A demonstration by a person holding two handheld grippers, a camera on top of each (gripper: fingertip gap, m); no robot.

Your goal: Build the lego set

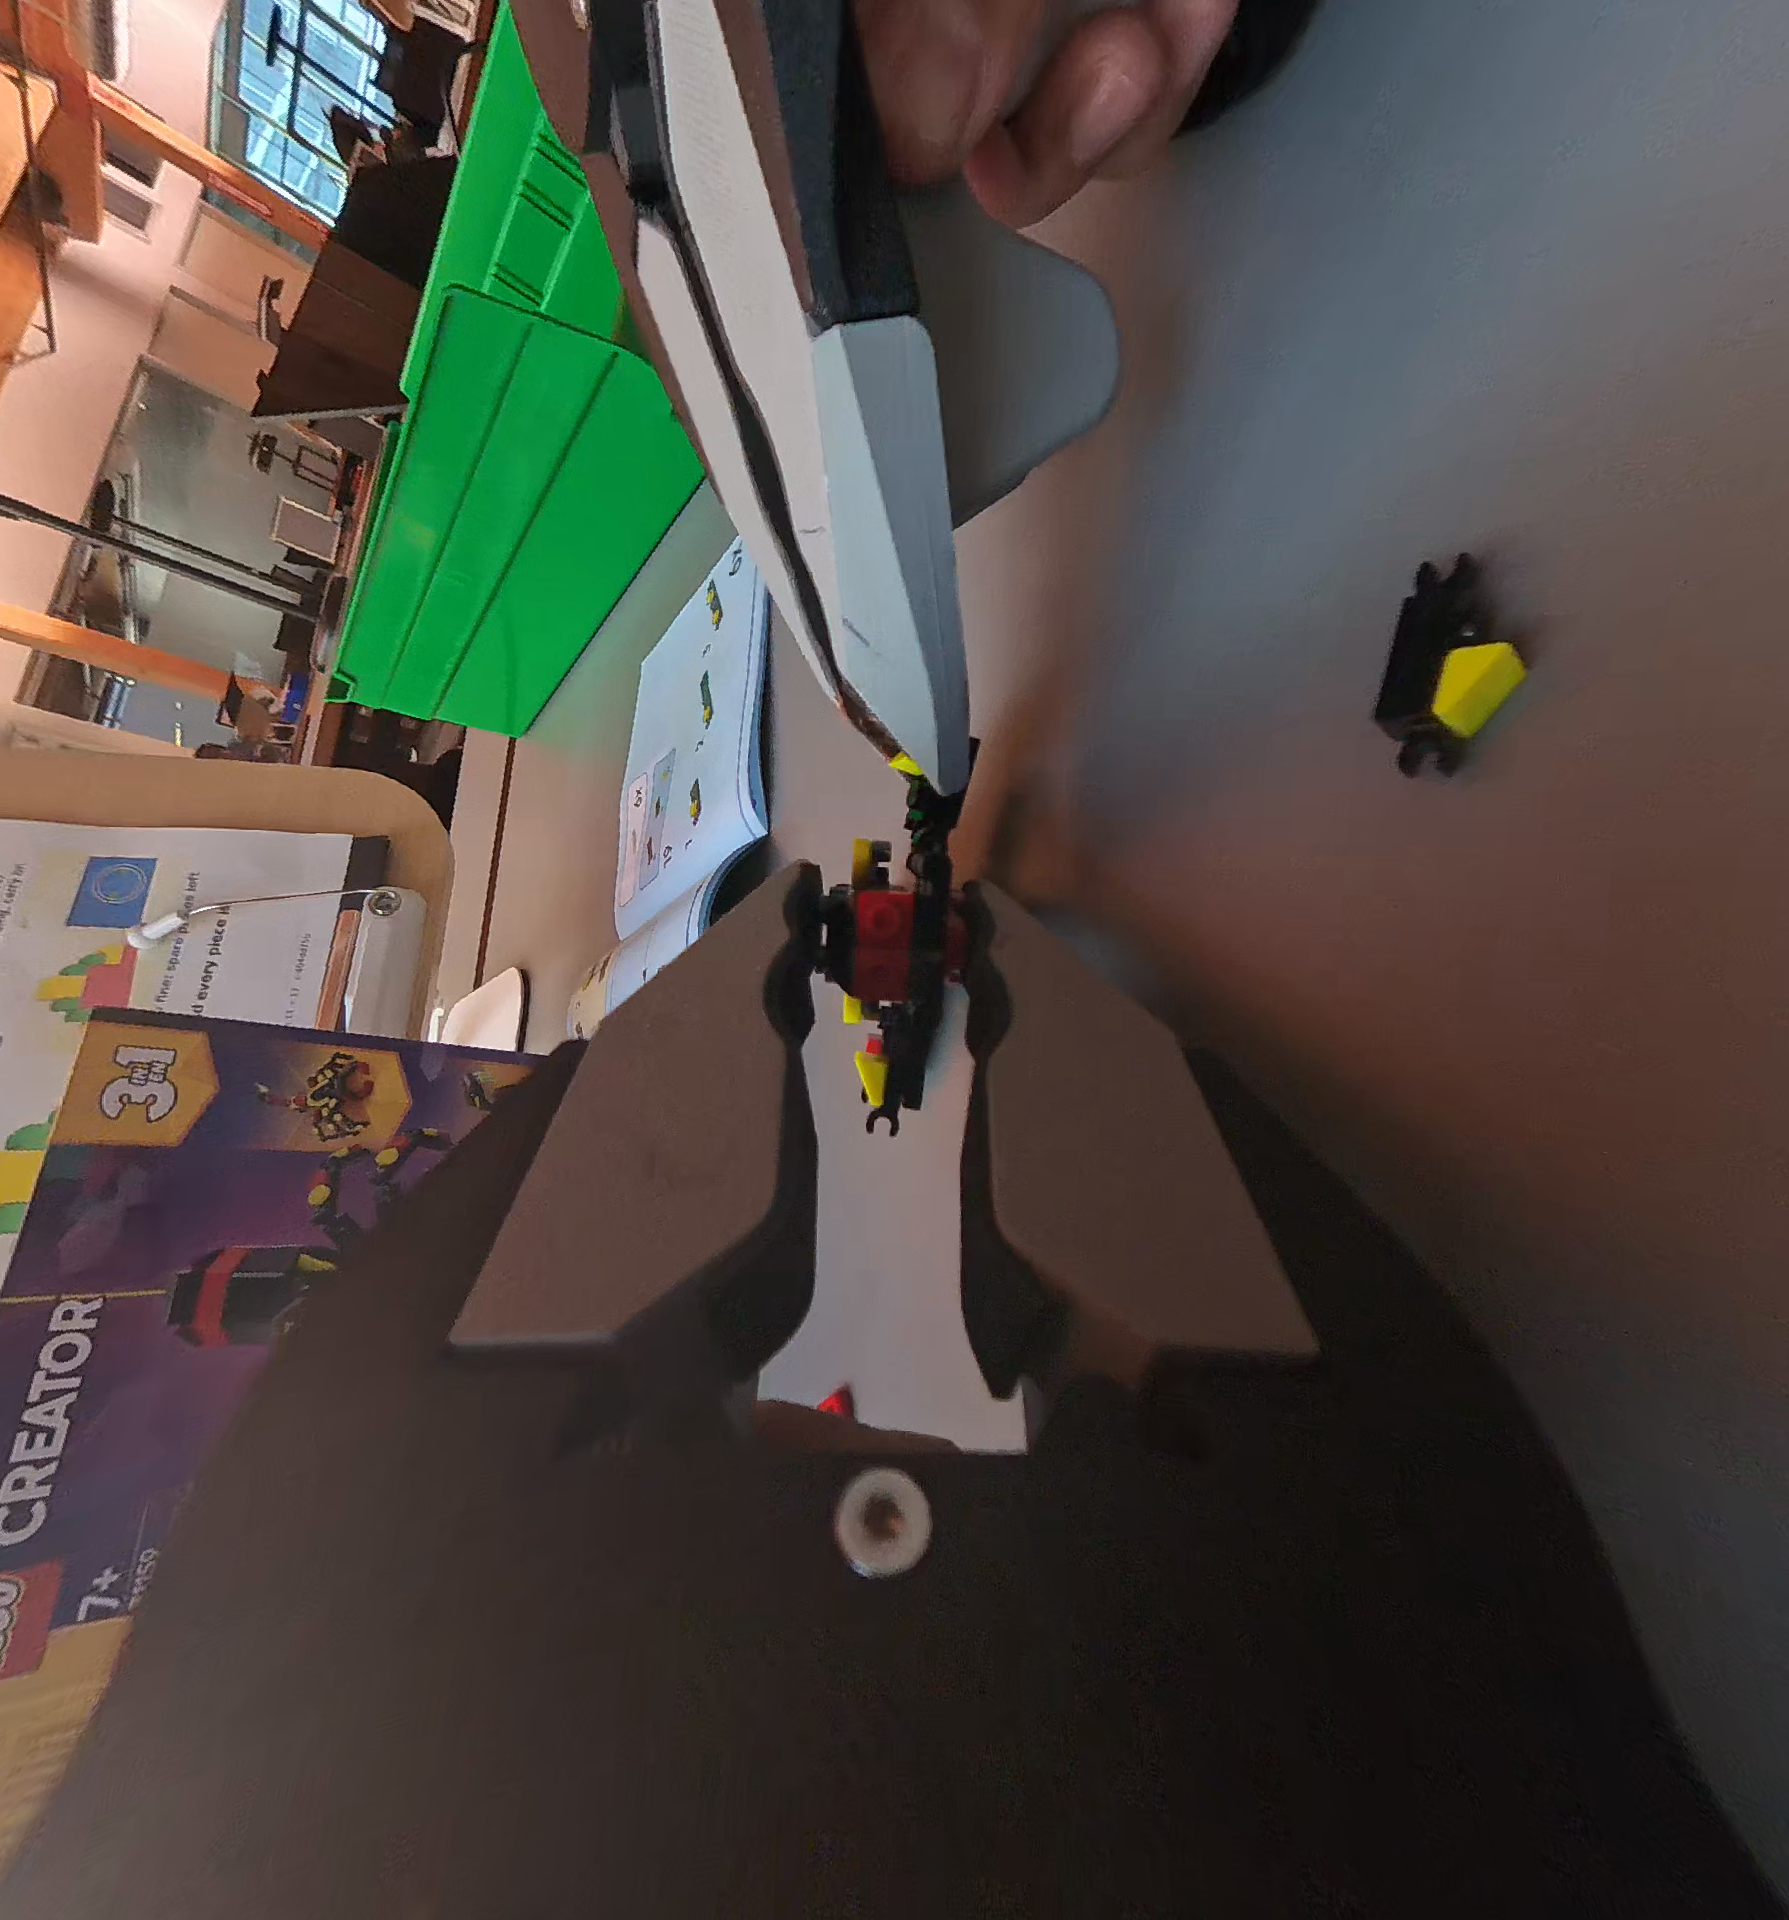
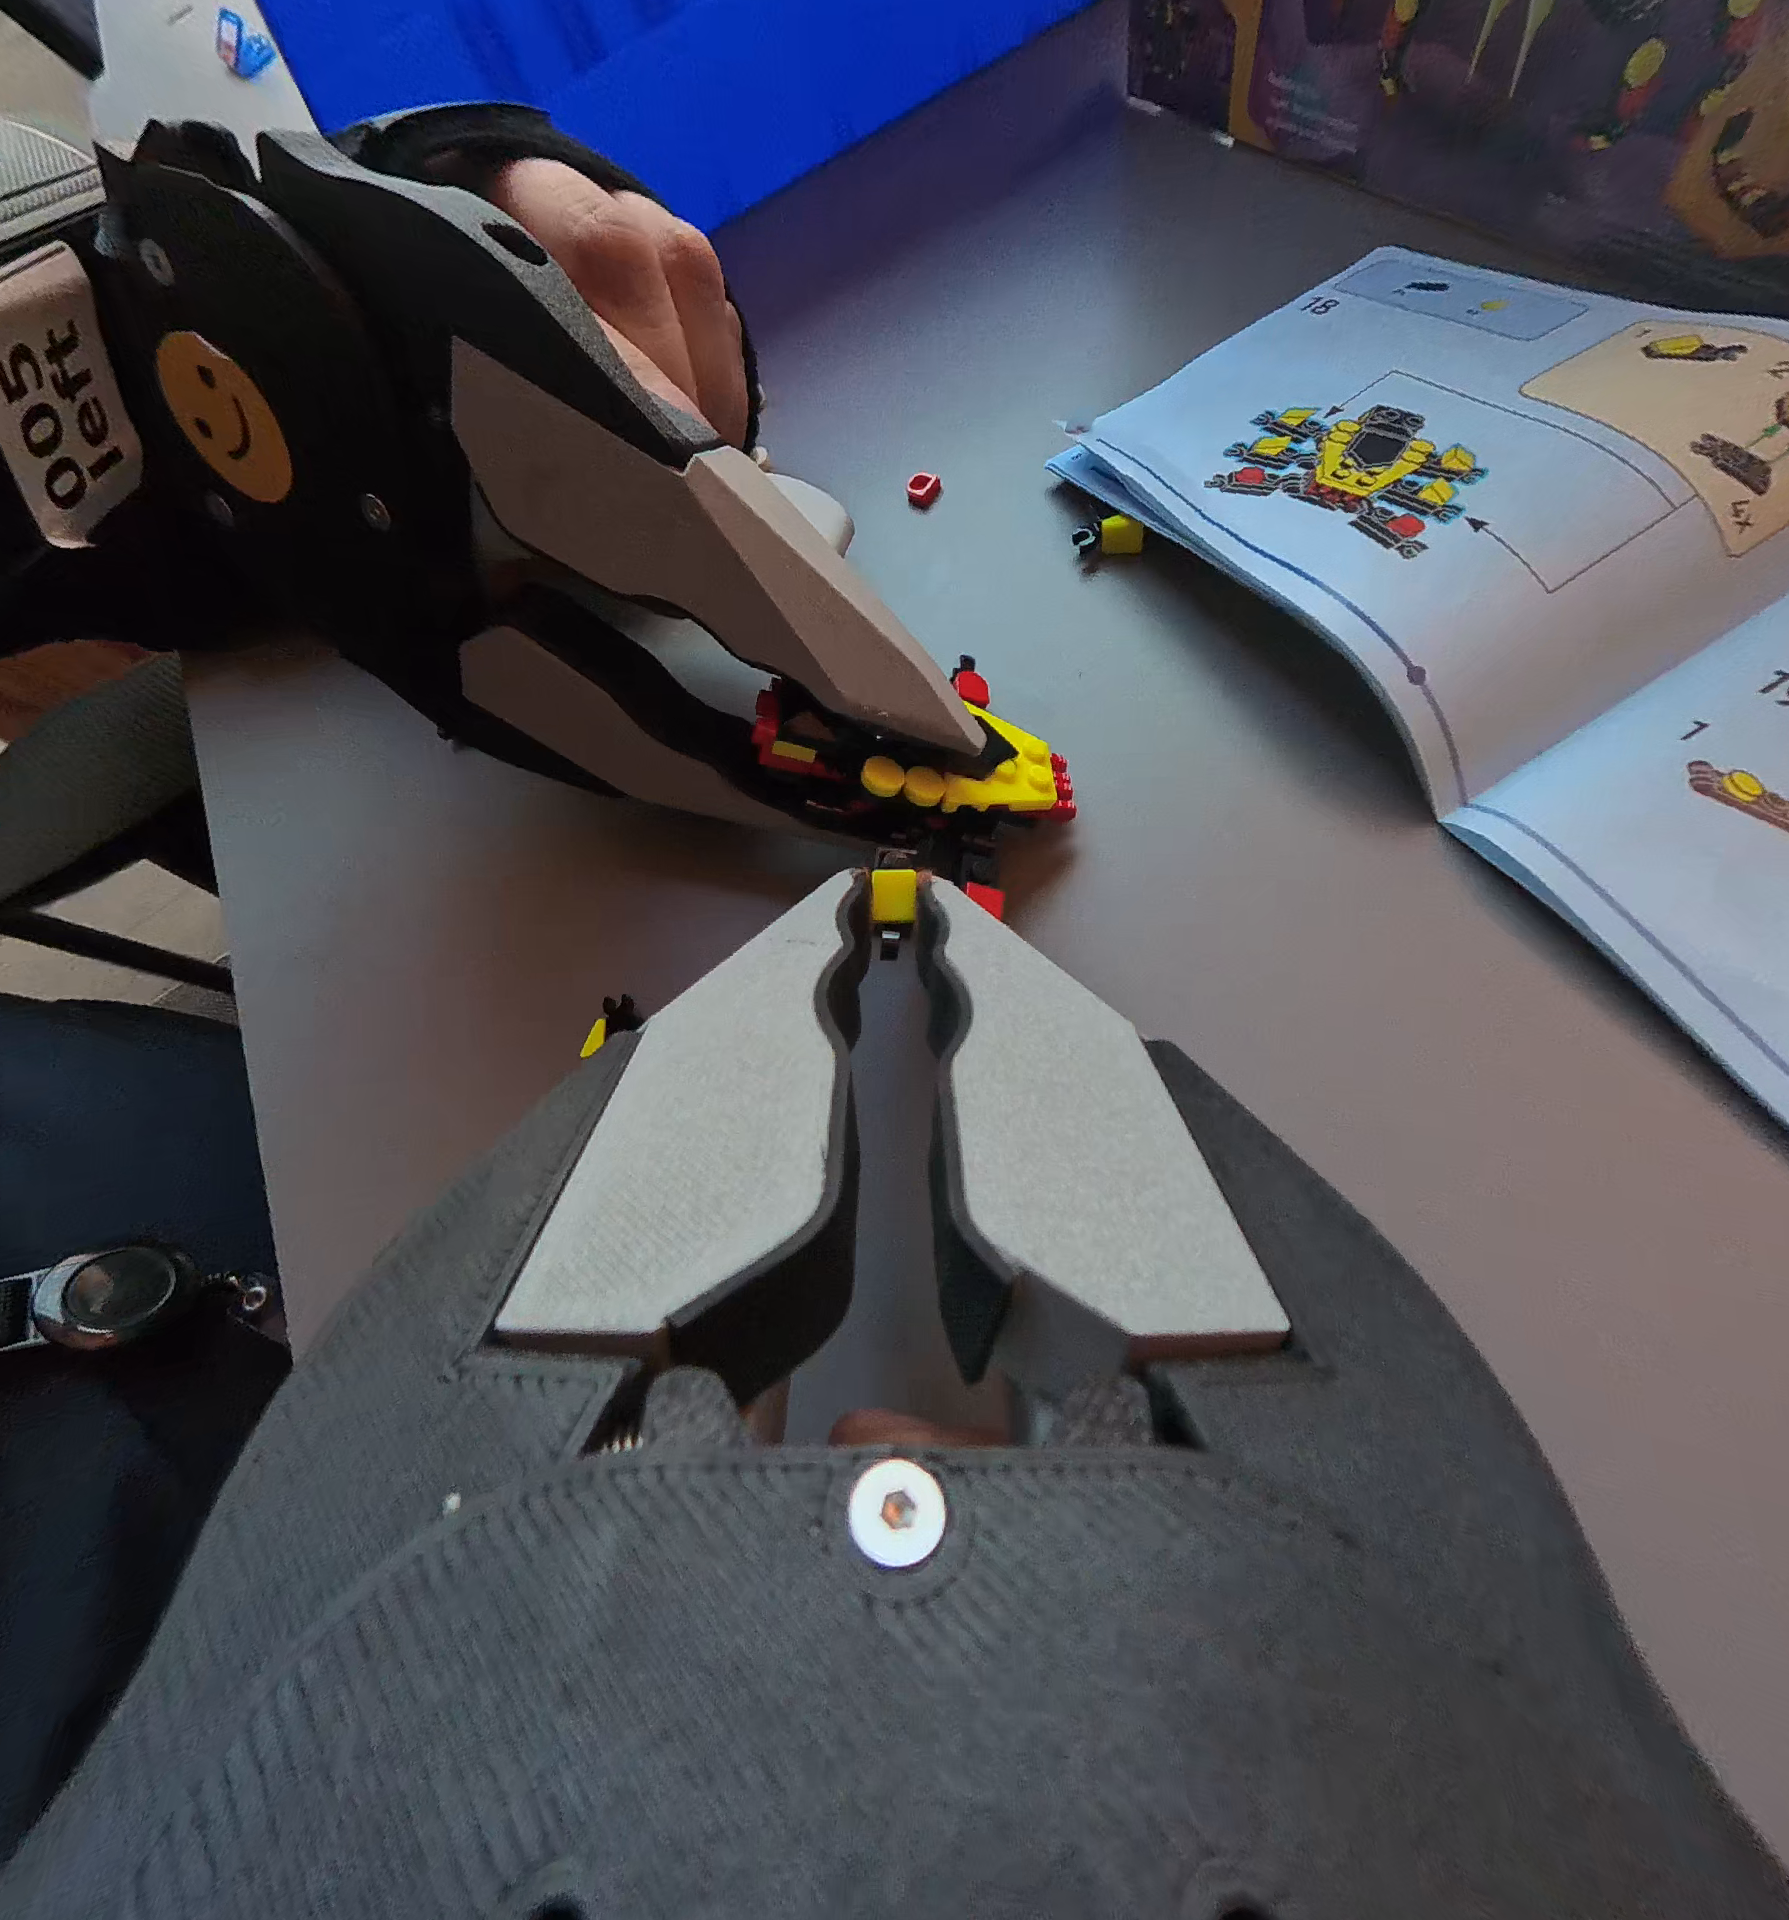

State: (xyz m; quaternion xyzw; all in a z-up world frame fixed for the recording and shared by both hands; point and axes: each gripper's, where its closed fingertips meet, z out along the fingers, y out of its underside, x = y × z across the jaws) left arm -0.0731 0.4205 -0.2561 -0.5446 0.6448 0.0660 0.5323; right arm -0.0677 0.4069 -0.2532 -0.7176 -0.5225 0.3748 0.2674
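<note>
The lego model [image 2: 1004, 774], black, red and yellow, sits low over the grey table [image 2: 1233, 1091]. My left gripper [image 2: 900, 784] comes in from the left and is shut on it. In the left wrist view the model [image 1: 885, 935] is clamped between my left gripper's [image 1: 890, 914] fingertips. My right gripper [image 2: 892, 883] is shut on a small yellow and black piece [image 2: 892, 896], held against the model's near side. In the left wrist view the right gripper [image 1: 937, 769] reaches down from above onto the model's edge.
An open instruction booklet [image 2: 1492, 582] lies at right, a yellow-black piece [image 2: 1113, 535] at its edge. A small red piece [image 2: 923, 488] and another yellow-black piece [image 2: 604, 1023] lie loose. A blue bin [image 2: 713, 83] and the set's box [image 2: 1492, 114] stand behind. A green bin [image 1: 516, 468] shows. My left and right fingertips are right by each other.
</note>
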